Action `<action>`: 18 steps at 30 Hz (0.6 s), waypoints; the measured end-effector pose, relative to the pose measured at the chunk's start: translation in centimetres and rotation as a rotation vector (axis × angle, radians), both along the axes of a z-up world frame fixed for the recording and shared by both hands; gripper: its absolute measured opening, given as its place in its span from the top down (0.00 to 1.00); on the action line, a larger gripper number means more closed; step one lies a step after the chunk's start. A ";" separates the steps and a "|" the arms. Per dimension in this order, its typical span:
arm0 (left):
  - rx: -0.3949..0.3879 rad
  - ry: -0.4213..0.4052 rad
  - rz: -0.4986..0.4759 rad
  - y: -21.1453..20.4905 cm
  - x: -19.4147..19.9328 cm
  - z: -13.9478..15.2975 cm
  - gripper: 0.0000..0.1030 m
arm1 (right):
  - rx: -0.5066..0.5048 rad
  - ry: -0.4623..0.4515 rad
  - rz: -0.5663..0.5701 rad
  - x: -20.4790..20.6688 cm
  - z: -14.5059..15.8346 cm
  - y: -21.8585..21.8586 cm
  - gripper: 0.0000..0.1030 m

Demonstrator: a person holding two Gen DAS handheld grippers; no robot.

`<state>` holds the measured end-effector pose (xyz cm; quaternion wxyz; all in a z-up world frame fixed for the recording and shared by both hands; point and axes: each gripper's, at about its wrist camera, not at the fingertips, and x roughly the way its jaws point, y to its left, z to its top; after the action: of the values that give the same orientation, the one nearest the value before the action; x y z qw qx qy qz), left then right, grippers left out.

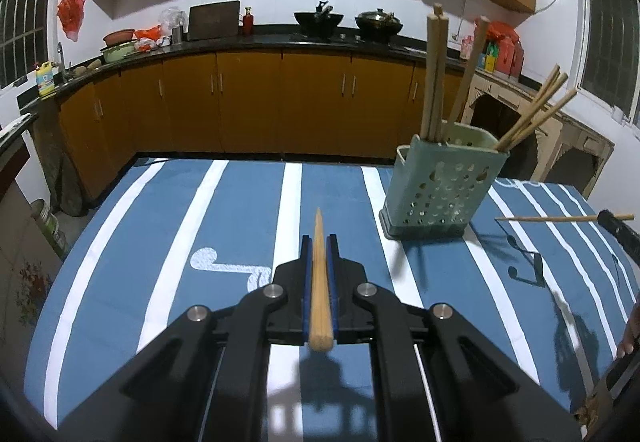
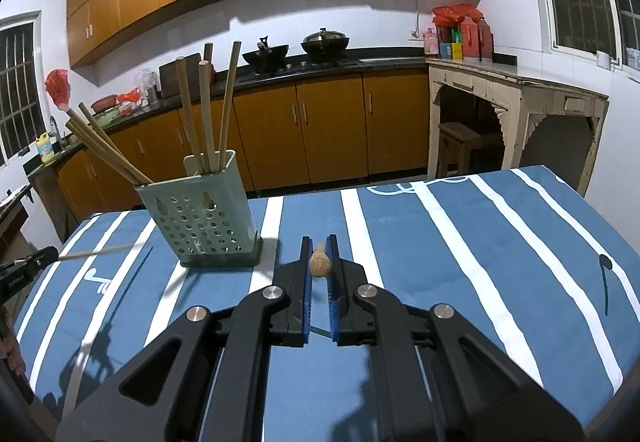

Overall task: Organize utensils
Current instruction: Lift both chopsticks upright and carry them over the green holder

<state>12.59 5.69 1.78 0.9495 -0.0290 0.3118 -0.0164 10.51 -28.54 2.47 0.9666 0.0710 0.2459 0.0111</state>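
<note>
A pale green perforated holder [image 1: 440,185] [image 2: 204,217] stands upright on the table with several wooden chopsticks leaning in it. My left gripper [image 1: 319,242] is shut on one wooden chopstick [image 1: 319,282] that lies lengthwise between its blue pads, pointed end forward, to the left of the holder and nearer than it. My right gripper [image 2: 319,242] is shut on another chopstick [image 2: 320,266], seen end-on, right of the holder. Each gripper shows at the edge of the other's view: the right gripper [image 1: 612,222] with its stick [image 1: 548,218] level, the left gripper [image 2: 36,260] with its stick [image 2: 96,252].
A blue cloth with white stripes [image 1: 240,234] [image 2: 500,242] covers the table. Beyond its far edge run dark countertops with woks [image 2: 296,45] over orange cabinets. An old cream side table [image 2: 516,101] stands at the right. A hand [image 1: 630,338] shows at the right edge.
</note>
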 end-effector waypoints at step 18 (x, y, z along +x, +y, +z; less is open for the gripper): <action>-0.046 -0.136 -0.006 0.4 -0.8 5.2 0.93 | 0.020 -0.085 0.045 0.2 3.5 0.8 0.93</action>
<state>11.75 6.12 6.99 0.9676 -0.0486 0.2462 -0.0285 10.73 -27.73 6.02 0.9749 0.0746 0.2062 0.0385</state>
